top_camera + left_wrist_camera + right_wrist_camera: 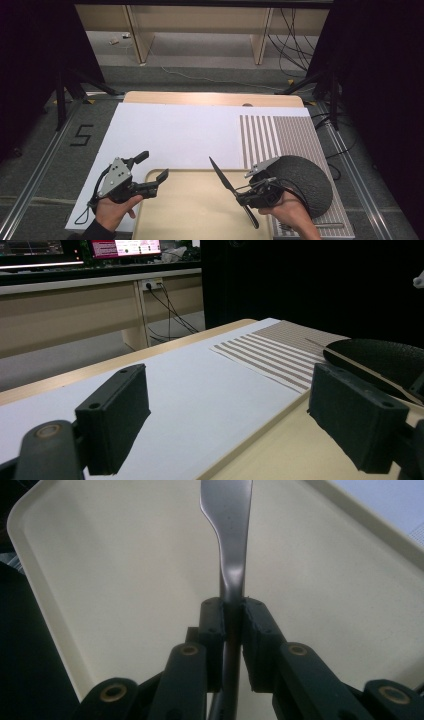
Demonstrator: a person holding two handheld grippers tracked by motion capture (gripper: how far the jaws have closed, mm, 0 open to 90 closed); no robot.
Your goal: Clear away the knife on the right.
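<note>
Two hand-held grippers at work over a pale cream plastic tray (200, 220) with rounded corners and a raised rim, smooth and matte. Tray sits at the near edge of a white sheet (175, 132) covering a light wooden table (210, 97).

Right gripper (233, 630): black jaws drawn narrow, pads pinching a slim metal table knife (227, 535) by its neck. Knife is brushed steel, dull sheen, flat blade widening past the pads. In the high view the knife (222, 177) runs as a thin dark line on a diagonal, its long axis from near the tray's front edge up toward the far left, the tip over the tray's far rim. It is held above the tray, clear of the surface as far as can be told. In the right gripper view the blade points straight away from the jaws, over the tray floor.

Left gripper (150, 172): jaws wide apart, nothing between them; one block-shaped black pad (117, 415) over the white sheet, the other over the tray's left rim.

Behind the right hand (292, 212) lies a dark, rounded, rough-textured dome-like object (307, 182), resting on a brown-and-white striped mat (280, 140); what it is cannot be told.
</note>
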